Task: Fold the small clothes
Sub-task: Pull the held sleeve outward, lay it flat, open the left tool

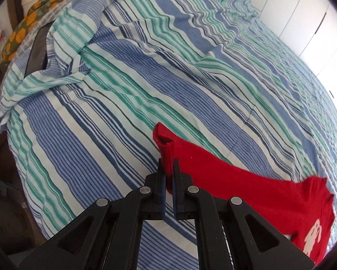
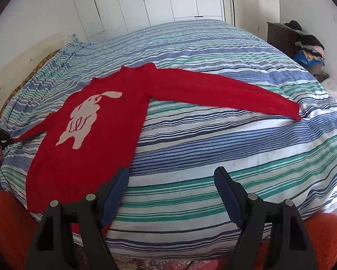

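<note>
Left wrist view: my left gripper (image 1: 169, 168), jaws clamped on the cuff of the red sweater (image 2: 96, 121). Sweater: face up on the striped bedspread (image 2: 213, 157), other sleeve (image 2: 224, 92) stretched out flat. Right gripper (image 2: 170, 186): jaws apart, empty, near the hem. Step, I judge: first sleeve fold. Next: carry the cuff across the rabbit motif (image 2: 87, 117).

The sweater (image 2: 96, 121) lies flat on the bed (image 2: 213, 157), at the left part of it in the right wrist view. One sleeve (image 2: 224, 92) stretches to the right across the bedcover. The other sleeve's cuff (image 1: 166, 148) is between the left tongs (image 1: 168, 171). Behind the bed stand the wardrobe doors (image 2: 157, 0).
</note>
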`<state>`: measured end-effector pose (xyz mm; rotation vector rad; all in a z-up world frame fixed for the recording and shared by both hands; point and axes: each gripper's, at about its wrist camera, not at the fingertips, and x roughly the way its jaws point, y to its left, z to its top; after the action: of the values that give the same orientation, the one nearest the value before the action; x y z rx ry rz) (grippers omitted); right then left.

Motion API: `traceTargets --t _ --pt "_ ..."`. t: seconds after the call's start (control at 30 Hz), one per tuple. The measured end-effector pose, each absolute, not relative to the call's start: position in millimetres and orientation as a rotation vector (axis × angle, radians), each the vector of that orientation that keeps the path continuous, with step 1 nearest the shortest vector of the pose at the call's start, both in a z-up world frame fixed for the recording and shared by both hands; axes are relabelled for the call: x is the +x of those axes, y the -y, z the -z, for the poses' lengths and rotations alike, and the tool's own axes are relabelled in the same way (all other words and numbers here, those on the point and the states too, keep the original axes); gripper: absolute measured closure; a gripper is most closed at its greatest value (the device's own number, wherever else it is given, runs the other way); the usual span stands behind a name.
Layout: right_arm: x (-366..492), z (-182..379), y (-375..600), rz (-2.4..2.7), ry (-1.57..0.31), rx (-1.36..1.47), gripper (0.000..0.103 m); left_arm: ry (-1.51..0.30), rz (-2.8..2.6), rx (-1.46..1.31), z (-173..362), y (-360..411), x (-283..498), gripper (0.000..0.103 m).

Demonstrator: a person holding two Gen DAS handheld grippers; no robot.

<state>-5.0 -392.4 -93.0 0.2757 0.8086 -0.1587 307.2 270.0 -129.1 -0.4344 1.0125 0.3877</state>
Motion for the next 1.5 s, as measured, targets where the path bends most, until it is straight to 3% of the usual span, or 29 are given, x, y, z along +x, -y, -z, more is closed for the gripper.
traceTargets --t 0.07,0.13,0.17,0.2,0.23,0.43,0.7,0.87,0.93,0.97,1.07,1.13,1.23,1.27,1.3,1.5 --pt "-4.4 94.2 391.5 0.162 -0.818 0.267 0.026 -1.057 -0.392 -0.404 133.9 -269.2 312.0 0.094" --pt "-4.2 94.8 390.9 0.162 -0.821 0.261 0.026 -1.130 -0.421 -0.351 140.7 -265.2 309.9 0.076" --pt "-3.8 94.5 390.6 0.162 -0.820 0.261 0.026 -1.143 -0.443 -0.335 141.7 -264.0 303.7 0.051" --pt "-3.5 94.3 390.6 0.163 -0.819 0.262 0.026 -1.124 -0.453 -0.338 139.8 -263.4 292.7 0.034" --pt "-3.2 94.3 390.7 0.163 -0.819 0.264 0.026 -1.085 -0.447 -0.356 136.0 -262.6 278.6 0.031" --pt "-2.1 96.2 393.0 0.117 -0.831 0.309 0.026 -1.063 -0.111 -0.550 143.3 -219.1 227.1 0.032" --pt "0.4 101.4 385.7 0.097 -0.851 0.299 0.026 -1.146 0.205 -0.709 176.6 -102.9 288.9 0.033" --pt "-2.9 97.4 382.1 0.096 -0.837 0.275 0.026 -1.079 0.029 -0.947 205.1 -112.0 310.0 0.032" --pt "-3.8 97.1 383.9 0.096 -0.835 0.282 0.026 -1.050 -0.007 -1.054 209.9 -125.1 304.3 0.052" --pt "-3.6 97.8 385.7 0.096 -0.836 0.289 0.026 -1.064 -0.009 -1.071 214.0 -129.9 304.9 0.096" --pt "0.8 102.9 392.2 0.095 -0.857 0.319 0.026 -1.103 0.043 -1.016 214.5 -136.7 305.9 0.098" --pt "3.6 106.2 396.1 0.084 -0.873 0.347 0.026 -1.126 0.066 -0.903 198.8 -132.3 302.5 0.096" --pt "2.6 104.0 400.4 0.035 -0.878 0.408 0.026 -1.212 0.045 -0.715 174.5 -122.7 280.8 0.070" --pt "1.7 102.8 401.0 0.001 -0.883 0.441 0.026 -1.231 0.077 -0.667 166.5 -118.5 266.6 0.049" --pt "0.7 103.0 401.2 -0.036 -0.895 0.480 0.026 -1.237 0.124 -0.626 158.5 -113.1 249.4 0.034" --pt "2.2 127.0 366.3 -0.238 -1.037 0.625 0.026 -1.370 0.403 -0.411 155.9 -55.0 149.9 0.030"
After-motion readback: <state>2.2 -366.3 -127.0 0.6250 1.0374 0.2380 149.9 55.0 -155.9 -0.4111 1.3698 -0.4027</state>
